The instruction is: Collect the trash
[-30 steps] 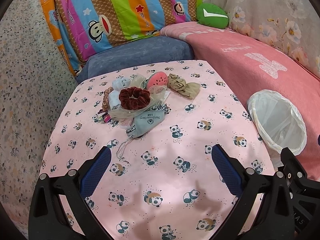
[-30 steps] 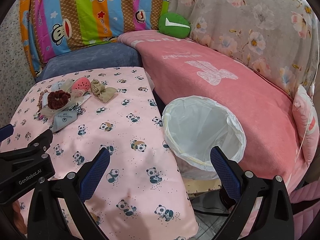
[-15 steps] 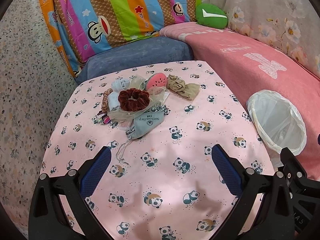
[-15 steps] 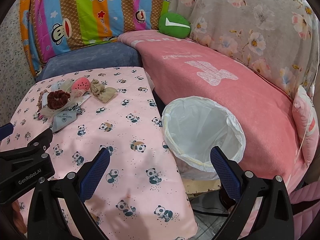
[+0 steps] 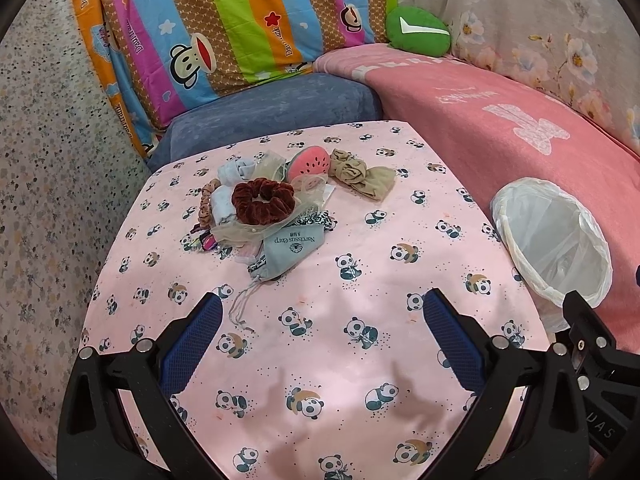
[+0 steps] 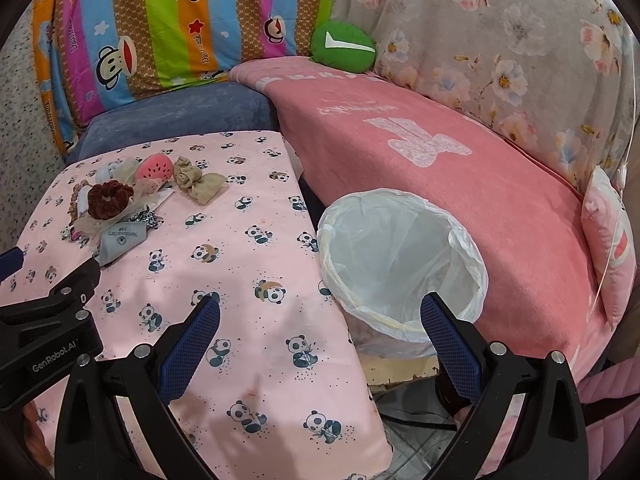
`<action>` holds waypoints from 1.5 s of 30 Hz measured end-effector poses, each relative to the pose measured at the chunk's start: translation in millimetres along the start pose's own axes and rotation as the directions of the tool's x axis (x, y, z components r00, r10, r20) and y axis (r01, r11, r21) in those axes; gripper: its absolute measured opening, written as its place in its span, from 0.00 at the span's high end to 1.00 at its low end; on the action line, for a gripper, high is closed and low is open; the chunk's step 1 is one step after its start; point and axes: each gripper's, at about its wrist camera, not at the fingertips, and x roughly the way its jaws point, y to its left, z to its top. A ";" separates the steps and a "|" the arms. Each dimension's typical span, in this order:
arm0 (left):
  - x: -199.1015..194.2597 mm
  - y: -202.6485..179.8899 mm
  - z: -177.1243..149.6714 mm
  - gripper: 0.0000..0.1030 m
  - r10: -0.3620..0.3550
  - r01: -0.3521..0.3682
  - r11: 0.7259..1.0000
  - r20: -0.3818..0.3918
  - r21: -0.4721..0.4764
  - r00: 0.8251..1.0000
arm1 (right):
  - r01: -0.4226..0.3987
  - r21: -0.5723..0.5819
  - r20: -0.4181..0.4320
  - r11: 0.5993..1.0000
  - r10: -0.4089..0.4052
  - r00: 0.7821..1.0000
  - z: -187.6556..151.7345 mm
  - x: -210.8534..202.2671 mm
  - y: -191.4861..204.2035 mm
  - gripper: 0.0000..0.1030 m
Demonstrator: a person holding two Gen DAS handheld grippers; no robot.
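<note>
A heap of small items lies on the far part of the panda-print table (image 5: 320, 360): a dark red scrunchie (image 5: 262, 200), a grey drawstring pouch (image 5: 288, 244), a watermelon-shaped pad (image 5: 309, 165) and a beige cloth knot (image 5: 362, 174). The heap also shows in the right wrist view (image 6: 110, 198). A bin with a white liner (image 5: 554, 240) (image 6: 400, 256) stands at the table's right edge. My left gripper (image 5: 322, 332) is open and empty, over the table short of the heap. My right gripper (image 6: 320, 334) is open and empty, over the gap between table edge and bin.
A pink-blanketed sofa (image 6: 460, 168) runs behind the bin, with a green cushion (image 6: 344, 46), a blue cushion (image 5: 272, 112) and a striped monkey-print quilt (image 5: 224, 24) at the back. The speckled floor (image 5: 44, 200) lies left of the table.
The left wrist view has drawn back slightly, so the heap sits a little higher and farther. The right gripper has hardly moved. Both stay open.
</note>
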 end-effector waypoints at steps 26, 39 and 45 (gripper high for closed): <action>20.7 23.5 -2.7 0.07 -0.038 0.037 0.999 -0.027 -0.020 0.999 | 0.036 -0.005 0.022 0.999 -0.036 0.999 6.5 1.3 22.2 0.07; 57.8 66.2 -5.5 0.07 0.000 -0.003 0.998 -0.050 -0.066 0.999 | -0.099 0.030 -0.006 0.995 0.099 0.995 11.3 29.7 48.5 0.07; 82.8 95.4 11.3 0.07 0.011 -0.018 0.993 -0.058 -0.116 0.998 | -0.121 0.034 -0.009 0.992 0.121 0.993 25.3 43.3 65.2 0.07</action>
